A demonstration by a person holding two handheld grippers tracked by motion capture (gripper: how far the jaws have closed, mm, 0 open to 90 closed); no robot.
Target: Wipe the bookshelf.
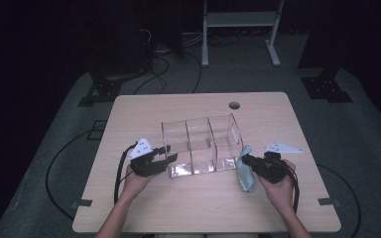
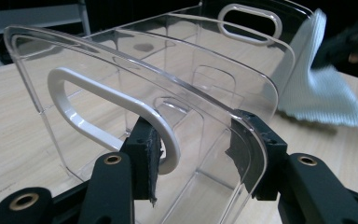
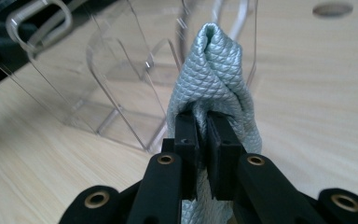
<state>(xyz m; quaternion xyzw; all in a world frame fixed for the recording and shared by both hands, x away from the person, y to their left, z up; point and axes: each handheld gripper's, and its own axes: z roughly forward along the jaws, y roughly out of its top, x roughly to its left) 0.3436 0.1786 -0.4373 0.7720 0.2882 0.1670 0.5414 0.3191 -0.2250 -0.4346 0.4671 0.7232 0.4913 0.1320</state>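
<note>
A clear plastic organizer box (image 1: 201, 144) with three compartments and white-rimmed handle slots stands mid-table. My left gripper (image 1: 171, 153) is at its left end. In the left gripper view its jaws straddle the near corner of the box (image 2: 121, 70), and both pads (image 2: 142, 154) rest against the clear walls beside the handle. My right gripper (image 1: 243, 159) sits at the box's right end, shut on a folded pale blue-grey cloth (image 1: 245, 176). The cloth (image 3: 214, 70) bunches up above the closed right gripper (image 3: 204, 135), close to the box's wall (image 3: 121, 70).
The light wooden table (image 1: 278, 119) has a round cable hole (image 1: 234, 105) at the back. Dark floor with cables and a white frame's legs (image 1: 240, 29) lie beyond it. A person's forearms come in from the bottom edge.
</note>
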